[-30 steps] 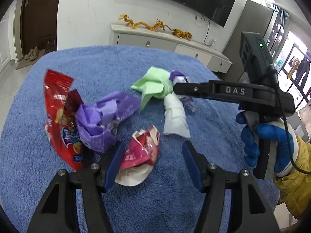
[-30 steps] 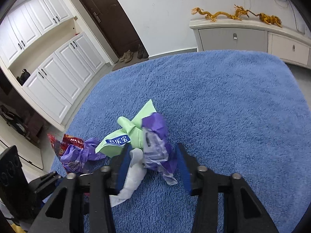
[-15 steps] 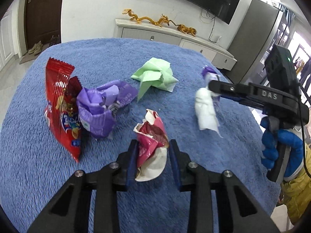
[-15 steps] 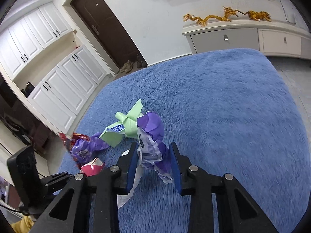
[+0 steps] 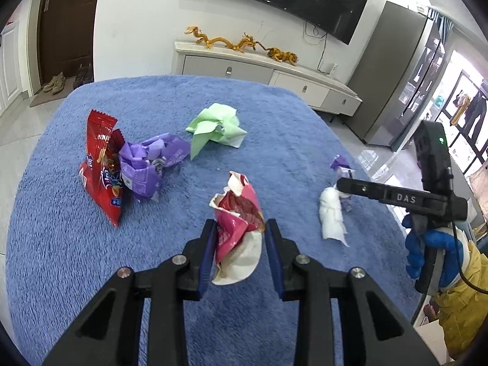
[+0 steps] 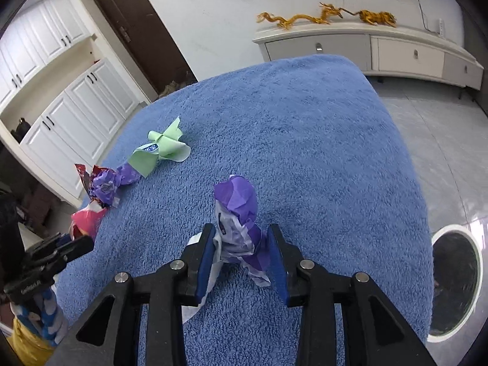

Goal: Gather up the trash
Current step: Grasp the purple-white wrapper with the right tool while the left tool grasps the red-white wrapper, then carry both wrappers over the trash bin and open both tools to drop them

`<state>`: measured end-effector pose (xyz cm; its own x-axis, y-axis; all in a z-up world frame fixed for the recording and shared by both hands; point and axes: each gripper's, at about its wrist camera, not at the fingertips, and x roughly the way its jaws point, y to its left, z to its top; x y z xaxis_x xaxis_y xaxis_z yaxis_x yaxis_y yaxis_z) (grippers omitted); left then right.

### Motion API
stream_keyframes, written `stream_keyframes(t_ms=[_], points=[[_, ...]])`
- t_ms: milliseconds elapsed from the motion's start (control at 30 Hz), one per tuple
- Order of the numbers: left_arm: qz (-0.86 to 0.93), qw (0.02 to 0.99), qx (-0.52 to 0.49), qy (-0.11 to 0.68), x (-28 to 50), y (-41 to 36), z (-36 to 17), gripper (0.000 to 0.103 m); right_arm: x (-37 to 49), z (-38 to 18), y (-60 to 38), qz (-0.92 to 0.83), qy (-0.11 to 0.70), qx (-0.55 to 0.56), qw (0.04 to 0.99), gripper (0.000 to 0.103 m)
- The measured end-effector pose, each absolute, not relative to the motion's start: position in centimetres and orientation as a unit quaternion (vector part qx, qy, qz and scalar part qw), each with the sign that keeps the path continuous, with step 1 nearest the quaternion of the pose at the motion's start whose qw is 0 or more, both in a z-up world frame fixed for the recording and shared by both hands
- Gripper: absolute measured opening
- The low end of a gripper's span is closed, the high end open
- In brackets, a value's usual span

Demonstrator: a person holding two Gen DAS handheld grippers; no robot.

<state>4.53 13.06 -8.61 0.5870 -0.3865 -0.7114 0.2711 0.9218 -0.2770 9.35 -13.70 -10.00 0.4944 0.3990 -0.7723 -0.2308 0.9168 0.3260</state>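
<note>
left gripper (image 5: 239,231): pink wrapper (image 5: 238,213) clamped between jaws | right gripper (image 6: 241,244): purple wrapper (image 6: 239,213) pinched, jaws opening slightly | both held above blue tabletop (image 6: 305,140), right of green wrapper (image 5: 216,125)

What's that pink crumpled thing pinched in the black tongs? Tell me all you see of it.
The pink wrapper is a crumpled snack packet of shiny foil-like film: pink outside, dark red within its torn-open top, white at the bottom. It stands roughly upright, squeezed between the blue pads of the left gripper, seemingly lifted above the blue fluffy cloth.
</note>
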Motion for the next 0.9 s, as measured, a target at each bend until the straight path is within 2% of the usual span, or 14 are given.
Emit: stream_keyframes(t_ms=[100,467,900], points=[[-0.183,0.889,-0.073,0.413,4.1,13.2,-8.3,0.03,9.6,-9.7,-14.1,0.192,0.464,0.114,0.857,0.039],[-0.177,0.886,-0.087,0.42,4.3,13.9,-8.5,0.03,12.0,-10.2,-15.0,0.202,0.468,0.18,0.841,0.039],[-0.182,0.88,-0.094,0.428,5.4,13.1,-9.2,0.03,9.6,-10.9,-16.3,0.216,0.47,0.127,0.846,0.039]])
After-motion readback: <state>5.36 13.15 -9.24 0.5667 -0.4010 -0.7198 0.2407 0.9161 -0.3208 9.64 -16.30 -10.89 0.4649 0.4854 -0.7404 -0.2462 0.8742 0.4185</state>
